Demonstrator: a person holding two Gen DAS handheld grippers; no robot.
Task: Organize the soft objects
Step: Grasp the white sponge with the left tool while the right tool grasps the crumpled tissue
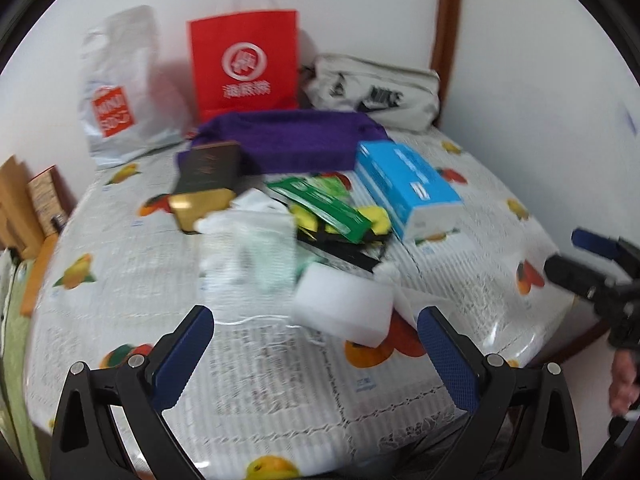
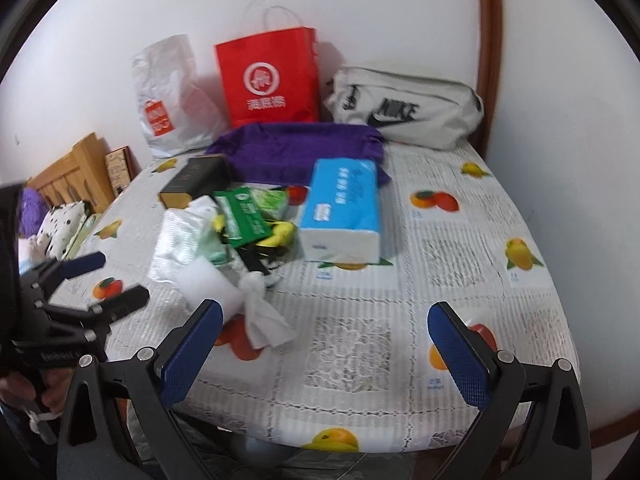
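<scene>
A pile of soft things lies mid-table: a white sponge block (image 1: 340,304) (image 2: 212,286), a clear bag of white and green cloths (image 1: 248,248) (image 2: 184,240), a crumpled tissue (image 2: 264,316), a green packet (image 1: 324,208) (image 2: 244,216) and a blue tissue pack (image 1: 404,188) (image 2: 344,212). A purple towel (image 1: 296,140) (image 2: 300,148) lies behind them. My left gripper (image 1: 314,344) is open and empty, just in front of the sponge. My right gripper (image 2: 326,346) is open and empty over bare tablecloth, right of the tissue.
A red paper bag (image 1: 244,64) (image 2: 272,80), a white plastic bag (image 1: 120,88) (image 2: 172,96) and a white Nike pouch (image 1: 376,92) (image 2: 404,108) stand along the wall. A black and gold box (image 1: 204,184) (image 2: 192,184) lies left of the pile. The table (image 2: 460,240) has a fruit-print cloth.
</scene>
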